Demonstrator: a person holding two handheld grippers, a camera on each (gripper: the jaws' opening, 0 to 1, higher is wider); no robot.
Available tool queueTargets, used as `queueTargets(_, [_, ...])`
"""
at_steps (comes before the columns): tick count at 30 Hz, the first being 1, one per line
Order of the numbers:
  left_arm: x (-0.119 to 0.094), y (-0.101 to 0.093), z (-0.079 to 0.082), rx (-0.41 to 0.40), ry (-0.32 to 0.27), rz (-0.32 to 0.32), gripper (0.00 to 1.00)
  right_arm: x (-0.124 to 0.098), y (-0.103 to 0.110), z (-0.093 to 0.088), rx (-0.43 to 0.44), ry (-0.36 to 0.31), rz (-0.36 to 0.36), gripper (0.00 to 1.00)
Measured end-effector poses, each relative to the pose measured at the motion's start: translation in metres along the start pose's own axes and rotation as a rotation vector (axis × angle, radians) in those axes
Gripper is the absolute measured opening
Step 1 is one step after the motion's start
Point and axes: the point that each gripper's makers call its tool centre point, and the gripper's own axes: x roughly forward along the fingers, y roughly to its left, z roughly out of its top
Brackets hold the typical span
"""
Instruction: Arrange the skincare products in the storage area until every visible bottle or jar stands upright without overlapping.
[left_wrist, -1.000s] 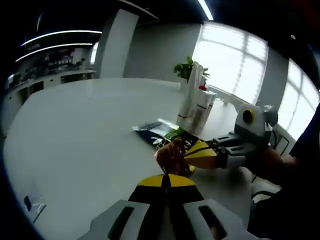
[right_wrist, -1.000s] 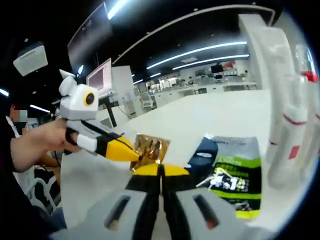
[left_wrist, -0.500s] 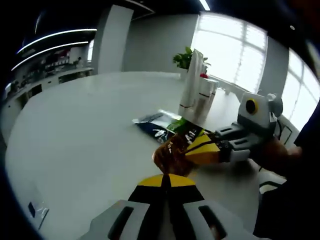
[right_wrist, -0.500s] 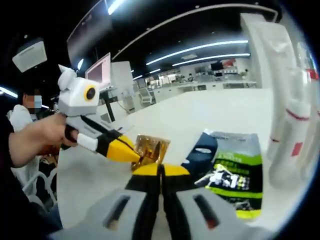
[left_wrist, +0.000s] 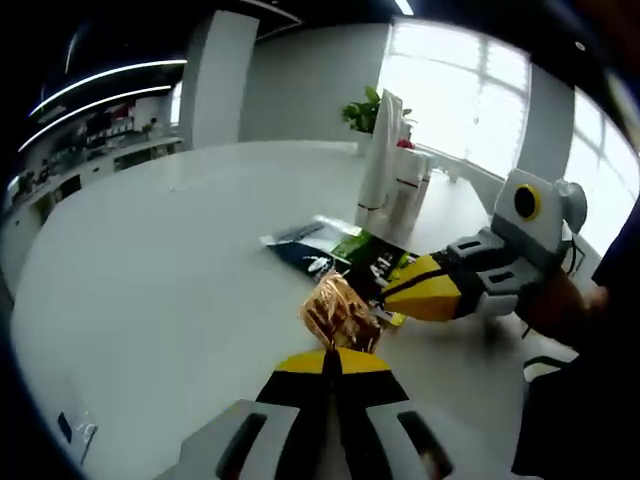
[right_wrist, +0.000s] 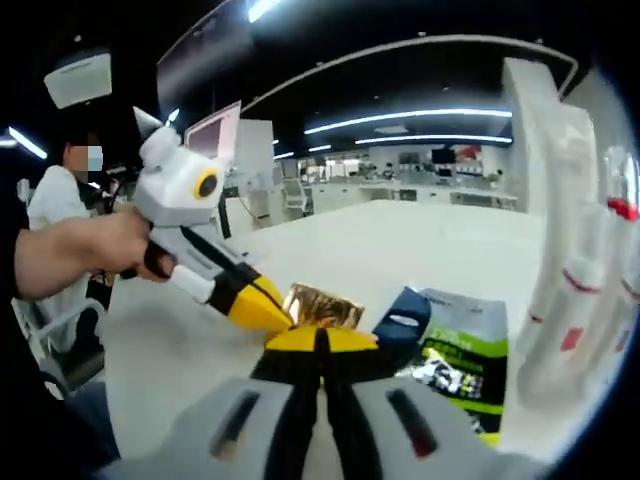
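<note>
A crumpled gold sachet sticks up from my left gripper, which is shut on its lower edge. My right gripper comes in from the right with its jaws together, its yellow tip just beside the sachet's right edge; I cannot tell if it touches. In the right gripper view the gold sachet lies just past my right gripper, and the left gripper pinches its left corner. A dark blue and green pouch lies flat on the white table. White tubes stand upright behind it.
A potted plant stands behind the tubes by the windows. A small item lies near the table's near left edge. A person's hand holds the left gripper, with a monitor and a chair beyond.
The right gripper's tip, which overlapped the sachet, has drawn back to the right. The sachet has stayed in the left gripper. Both views have shifted a little.
</note>
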Motion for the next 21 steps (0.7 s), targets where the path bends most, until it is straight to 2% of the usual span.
queueTargets(6, [-0.001, 0.003, -0.002, 0.020, 0.030, -0.007, 0.00, 0.005, 0.004, -0.004, -0.077, 0.043, 0.000, 0.01])
queueTargets(13, [0.002, 0.005, -0.010, 0.028, 0.074, -0.022, 0.00, 0.010, 0.002, -0.009, -0.101, 0.078, 0.009, 0.00])
queueTargets(21, [0.007, -0.001, -0.009, 0.024, 0.081, -0.040, 0.00, 0.013, 0.008, -0.021, -0.123, 0.120, 0.024, 0.00])
